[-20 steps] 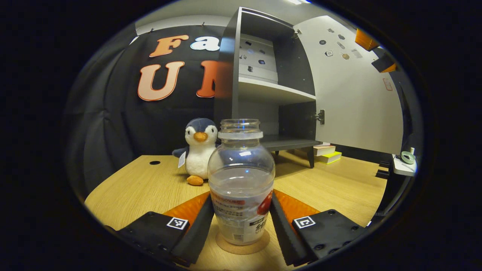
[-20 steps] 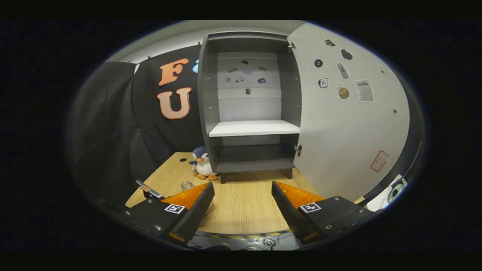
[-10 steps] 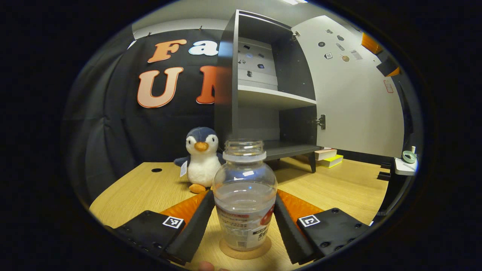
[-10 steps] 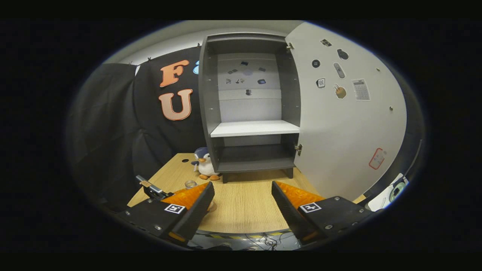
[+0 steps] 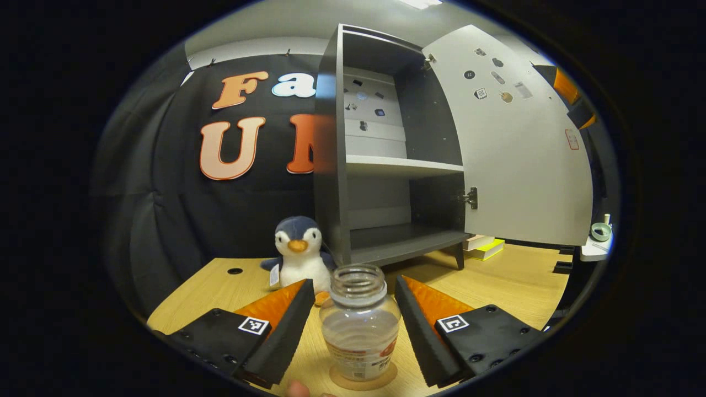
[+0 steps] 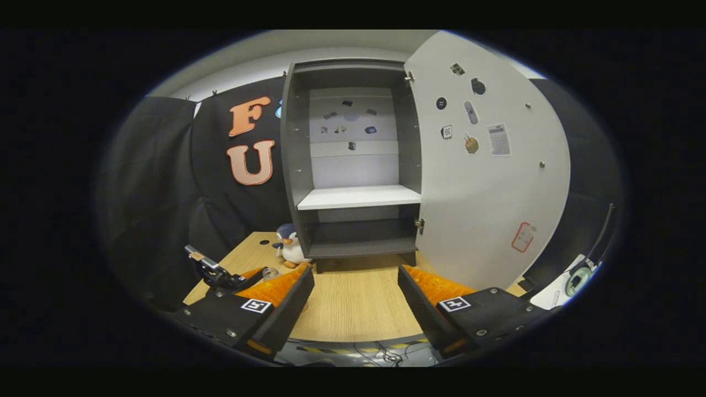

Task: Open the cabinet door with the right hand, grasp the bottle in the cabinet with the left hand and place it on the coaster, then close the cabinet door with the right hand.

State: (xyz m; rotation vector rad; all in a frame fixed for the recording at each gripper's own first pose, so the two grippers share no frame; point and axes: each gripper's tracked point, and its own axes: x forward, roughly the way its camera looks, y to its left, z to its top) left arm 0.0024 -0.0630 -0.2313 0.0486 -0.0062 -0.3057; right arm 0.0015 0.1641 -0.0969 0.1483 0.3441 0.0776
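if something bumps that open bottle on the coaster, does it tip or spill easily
The bottle probably resists a light nudge: its body is squat and wide, and it is roughly half full of clear liquid, which keeps weight low. A harder knock would likely spill, since the mouth has no cap. The clear plastic wall looks smooth, so it may slide on the coaster before tipping.

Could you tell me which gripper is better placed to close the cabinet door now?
Right. The right gripper is open, empty and faces the open cabinet door; the left gripper straddles the bottle on its coaster.
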